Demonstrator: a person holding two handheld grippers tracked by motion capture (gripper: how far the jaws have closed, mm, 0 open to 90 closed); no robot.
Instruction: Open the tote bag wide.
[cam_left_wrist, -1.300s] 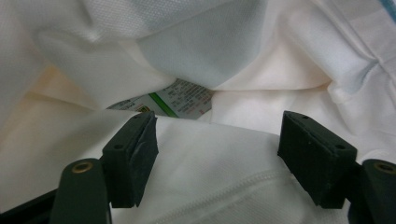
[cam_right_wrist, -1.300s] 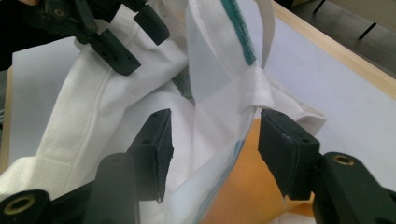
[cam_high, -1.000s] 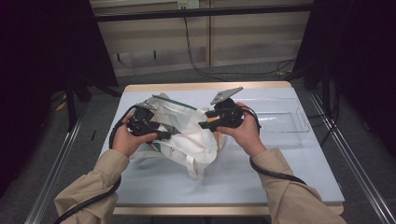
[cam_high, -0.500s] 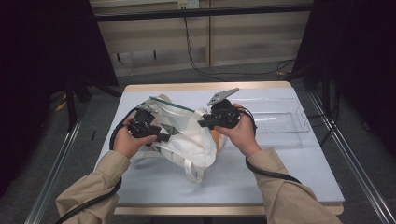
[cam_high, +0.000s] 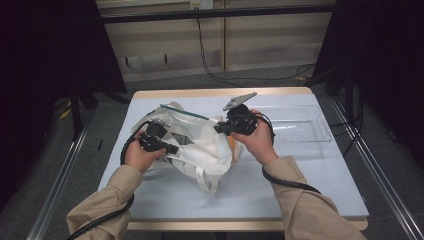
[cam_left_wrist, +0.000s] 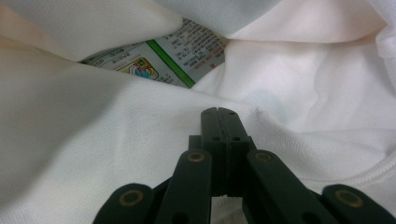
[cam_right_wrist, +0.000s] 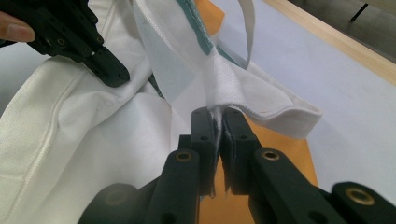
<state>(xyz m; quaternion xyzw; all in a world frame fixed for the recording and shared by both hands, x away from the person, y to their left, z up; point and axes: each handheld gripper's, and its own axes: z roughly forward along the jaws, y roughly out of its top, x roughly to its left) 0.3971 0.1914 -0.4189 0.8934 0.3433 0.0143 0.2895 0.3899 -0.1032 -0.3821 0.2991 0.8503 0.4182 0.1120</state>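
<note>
Both your grippers have just been closing: left gripper (cam_left_wrist: 222, 114) jaws pinch the white cloth bag (cam_high: 202, 150); right gripper (cam_right_wrist: 219, 114), at three o'clock, clamps its rim. Opening can proceed.

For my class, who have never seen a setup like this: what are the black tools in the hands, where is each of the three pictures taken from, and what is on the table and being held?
A person sits at a table with a hand-held clamp in each hand. Each clamp has two black jaws. The high view looks down from above. The other two pictures come from small cameras riding on the clamps, looking along their jaws.

On the table lies a white cloth bag with something orange under it, and beside it a clear plastic tray. Printed packaging shows inside the bag.

The left gripper has just been closing. Its jaws are together on the bag's cloth. The right gripper has also just been closing and pinches the bag's thick edge. The two seem to hold the bag's mouth.
</note>
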